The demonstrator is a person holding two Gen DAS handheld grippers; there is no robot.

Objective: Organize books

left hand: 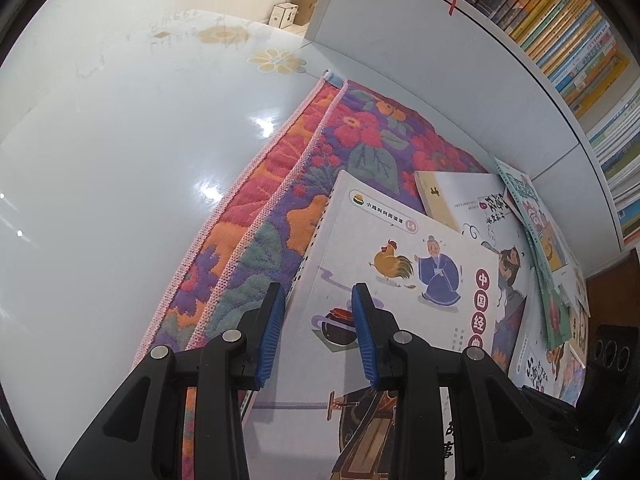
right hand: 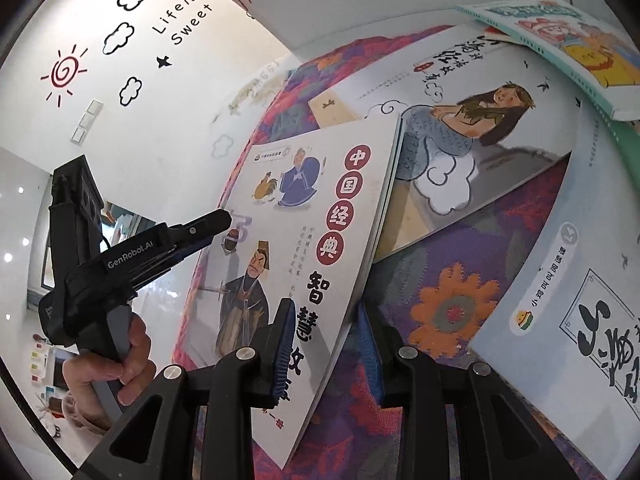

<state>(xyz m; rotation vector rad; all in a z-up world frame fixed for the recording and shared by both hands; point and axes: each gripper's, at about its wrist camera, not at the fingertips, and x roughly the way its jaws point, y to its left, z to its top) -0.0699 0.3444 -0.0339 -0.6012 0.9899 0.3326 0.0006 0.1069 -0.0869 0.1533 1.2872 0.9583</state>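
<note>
A white picture book with a rooster and a robed man on its cover (left hand: 400, 240) (right hand: 320, 200) is held tilted above a floral cloth (left hand: 320, 140). My left gripper (left hand: 318, 320) is shut on the book's left edge, one blue pad beside the edge and the other on the cover. It also shows in the right wrist view, where the left gripper (right hand: 222, 220) meets that edge, with a hand (right hand: 132, 352) on its handle. My right gripper (right hand: 326, 332) is shut on the book's lower right edge, one pad on the cover and the other beneath it.
More books lie on the cloth: a mermaid-cover book (right hand: 480, 120), a green-spined book (right hand: 560, 40) on top of it, and a white book with black brush lettering (right hand: 560, 320) at the right. A shelf packed with books (left hand: 560, 40) rises behind. The glossy white table (left hand: 120, 160) stretches left.
</note>
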